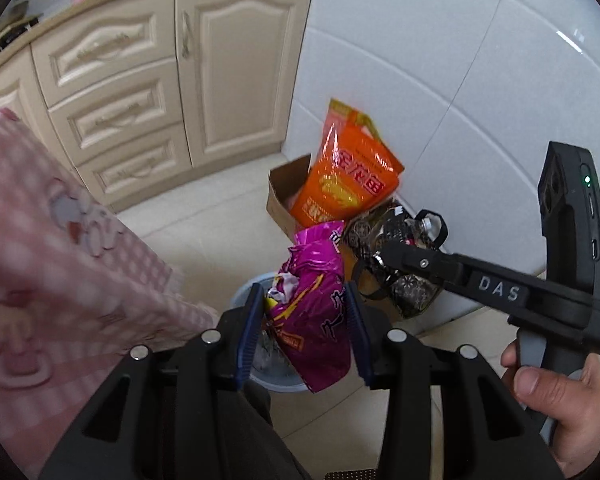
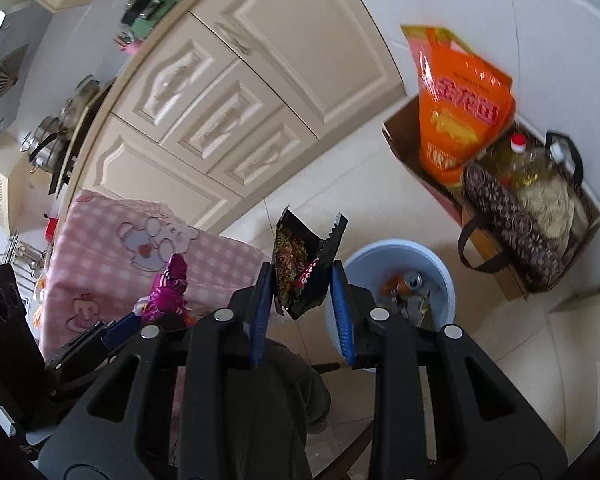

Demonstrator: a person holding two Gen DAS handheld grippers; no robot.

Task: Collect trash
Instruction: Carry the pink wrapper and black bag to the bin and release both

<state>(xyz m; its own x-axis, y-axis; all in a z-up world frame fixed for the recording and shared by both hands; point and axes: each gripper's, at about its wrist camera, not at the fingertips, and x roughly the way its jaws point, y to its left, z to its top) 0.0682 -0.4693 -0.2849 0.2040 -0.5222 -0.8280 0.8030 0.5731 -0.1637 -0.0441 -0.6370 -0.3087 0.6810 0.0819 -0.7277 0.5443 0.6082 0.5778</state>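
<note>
Pink checked cloth (image 2: pixel 112 248): draping over the table at far left, its edge hanging beside the bin.

Left gripper (image 1: pixel 306 320): jaws closing narrowly on a crumpled magenta wrapper (image 1: pixel 312 320), which is hanging between the blue pads directly above the bin.

Right gripper (image 2: pixel 302 292): jaws pinching a torn black snack packet (image 2: pixel 304 264), its opened top standing upward, hovering just left of the bin's rim.

Pale blue bin (image 2: pixel 444 276): standing on the tiled floor near the foot of the white wall; inside it a drinks can (image 2: pixel 414 279), an orange scrap (image 2: pixel 392 286) and further crumpled wrappers are lying.

Cardboard box (image 2: pixel 400 140): sitting on the floor against the wall, past the bin; a tall orange bag (image 2: pixel 464 108) is standing upright in it.

Dark patterned tote bag (image 2: pixel 512 220): leaning just right of the box, touching it; a red-capped bottle of yellow oil (image 2: pixel 520 160) and a pale, wrinkled packet are sitting inside.

A hand (image 1: pixel 556 396): gripping the right gripper's handle at far right of the left view
</note>
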